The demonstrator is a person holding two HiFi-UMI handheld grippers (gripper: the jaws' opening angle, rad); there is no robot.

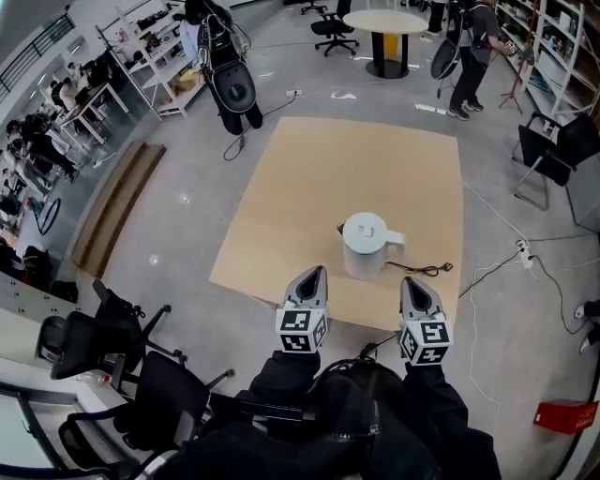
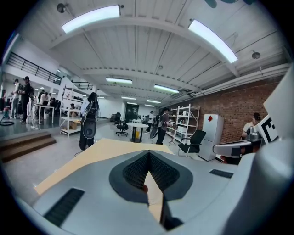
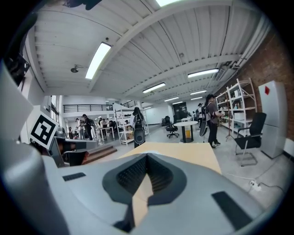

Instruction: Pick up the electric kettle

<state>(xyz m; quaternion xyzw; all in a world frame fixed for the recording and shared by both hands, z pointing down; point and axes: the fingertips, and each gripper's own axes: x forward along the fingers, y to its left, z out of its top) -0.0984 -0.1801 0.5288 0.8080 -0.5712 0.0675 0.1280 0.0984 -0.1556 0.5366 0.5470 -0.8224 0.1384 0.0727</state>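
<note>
The white electric kettle [image 1: 366,246] stands upright on the tan board table [image 1: 309,197], toward its near right side, lid on and handle pointing right. A black cord [image 1: 424,270] trails from its base to the right. My left gripper [image 1: 316,270] hovers at the table's near edge, just left of and below the kettle, jaws shut and empty. On the other side, my right gripper [image 1: 413,279] is level with it, right of the kettle and shut on nothing. In both gripper views the jaws [image 2: 148,153] [image 3: 147,156] meet at the tip, and the kettle is hidden behind them.
Black office chairs [image 1: 112,328] stand at my lower left. A person [image 1: 225,66] stands beyond the table's far left corner, and another person [image 1: 469,56] at the far right near a round table [image 1: 384,23]. A folding chair [image 1: 553,150], a power strip [image 1: 523,249] and a red box [image 1: 562,414] are on the right.
</note>
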